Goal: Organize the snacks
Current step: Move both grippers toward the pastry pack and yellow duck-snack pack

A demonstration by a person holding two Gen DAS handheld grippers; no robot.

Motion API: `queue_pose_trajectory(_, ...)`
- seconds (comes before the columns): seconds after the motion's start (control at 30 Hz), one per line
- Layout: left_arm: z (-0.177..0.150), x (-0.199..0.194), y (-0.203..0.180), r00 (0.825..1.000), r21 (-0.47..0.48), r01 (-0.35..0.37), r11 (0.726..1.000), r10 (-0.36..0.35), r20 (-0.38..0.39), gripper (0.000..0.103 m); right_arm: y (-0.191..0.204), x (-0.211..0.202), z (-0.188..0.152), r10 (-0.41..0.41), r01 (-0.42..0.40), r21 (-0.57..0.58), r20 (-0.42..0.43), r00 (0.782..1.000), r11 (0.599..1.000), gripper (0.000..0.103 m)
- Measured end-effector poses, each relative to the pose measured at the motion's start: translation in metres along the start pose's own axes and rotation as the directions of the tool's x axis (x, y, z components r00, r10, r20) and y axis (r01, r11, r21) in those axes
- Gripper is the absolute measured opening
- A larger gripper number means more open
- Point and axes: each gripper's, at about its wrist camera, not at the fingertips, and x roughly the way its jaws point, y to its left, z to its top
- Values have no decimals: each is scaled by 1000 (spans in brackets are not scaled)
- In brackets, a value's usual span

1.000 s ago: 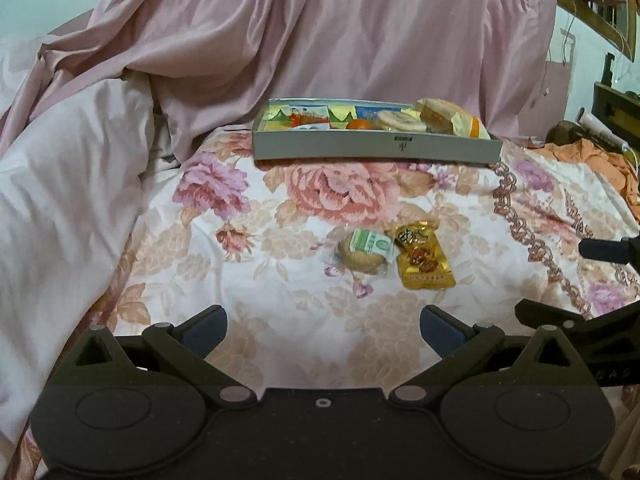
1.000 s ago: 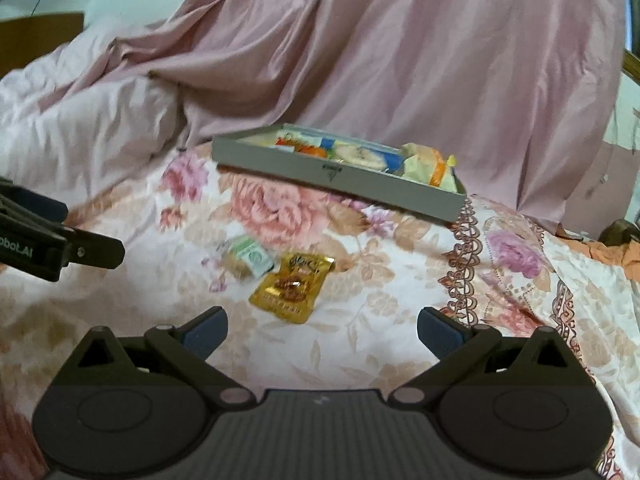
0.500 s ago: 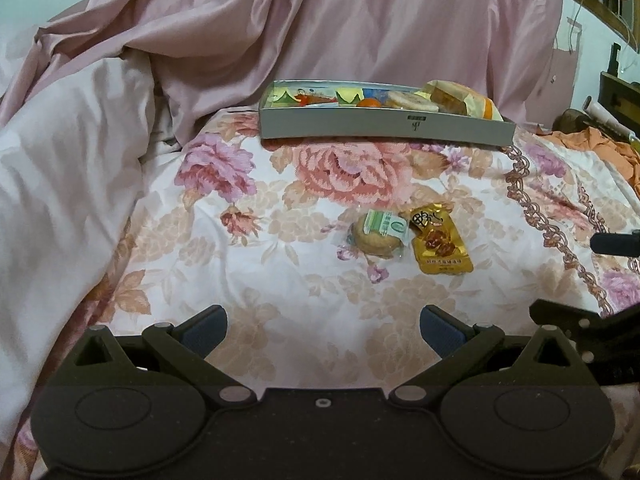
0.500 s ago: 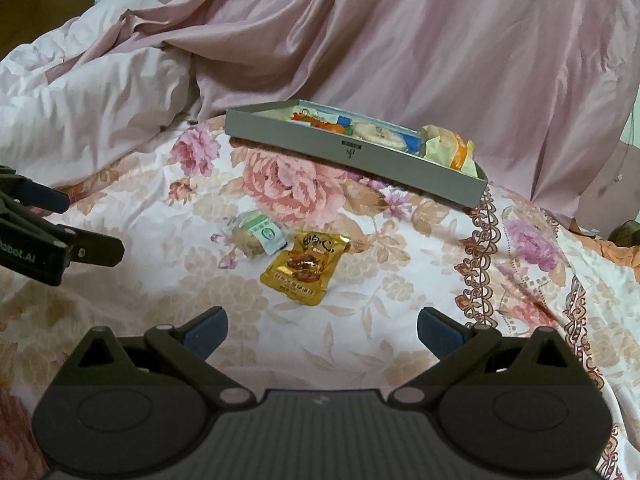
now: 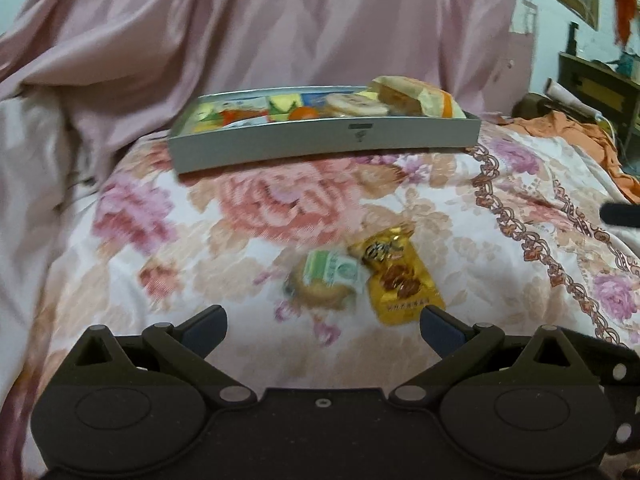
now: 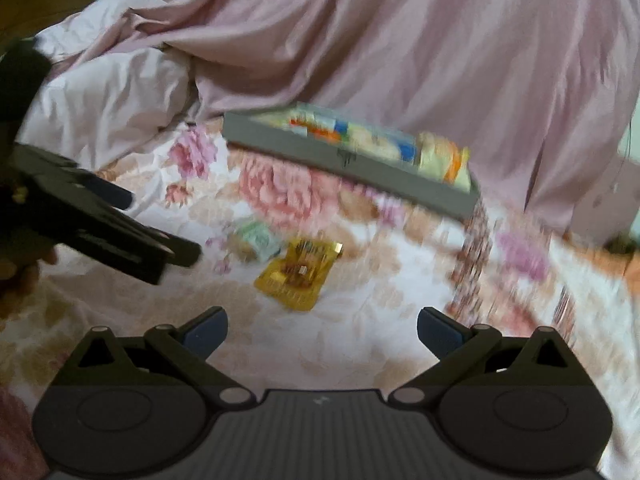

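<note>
Two loose snacks lie side by side on the floral bedspread: a round cake in a green-and-white wrapper (image 5: 326,280) and a yellow packet (image 5: 400,278). Both show in the right wrist view, the cake (image 6: 256,240) and the packet (image 6: 300,274). A grey tray (image 5: 320,142) holding several snacks sits behind them, also in the right wrist view (image 6: 352,168). My left gripper (image 5: 322,326) is open and empty, just short of the cake. My right gripper (image 6: 320,326) is open and empty, short of the yellow packet. The left gripper also shows at the left of the right wrist view (image 6: 160,236).
A pink quilt (image 5: 260,28) is heaped behind the tray and a white duvet (image 5: 28,184) lies at the left. Orange cloth (image 5: 576,132) and dark furniture (image 5: 600,80) are at the far right.
Both grippers have moved forward toward the two loose snacks, which now look larger and closer. The left gripper has come further into the right wrist view. Both stay open.
</note>
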Motion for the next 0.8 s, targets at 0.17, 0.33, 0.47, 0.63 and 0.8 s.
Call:
queue_pose_trajectory(0.17, 14, 31, -4, 1000, 41, 29, 999, -29, -8, 102, 8, 18, 1, -42, 49, -195, 40, 998, 980, 103)
queue_pose_trajectory(0.33, 22, 61, -3, 999, 89, 25, 996, -22, -31, 102, 13, 53, -7, 34, -38, -216, -22, 999, 976, 103)
queue_pose_trajectory(0.47, 27, 79, 2, 998, 104, 21, 994, -15, -60, 102, 16, 79, -9, 94, -100, -145, -53, 994, 984, 103)
queue_pose_trajectory(0.63, 30, 91, 8, 994, 112, 76, 991, -66, -91, 102, 24, 108, -9, 102, -107, -105, -45, 994, 989, 103)
queue_pose_trajectory(0.8, 33, 103, 13, 988, 121, 117, 986, -103, -118, 97, 23, 134, -5, 78, -81, -27, -72, 994, 996, 103)
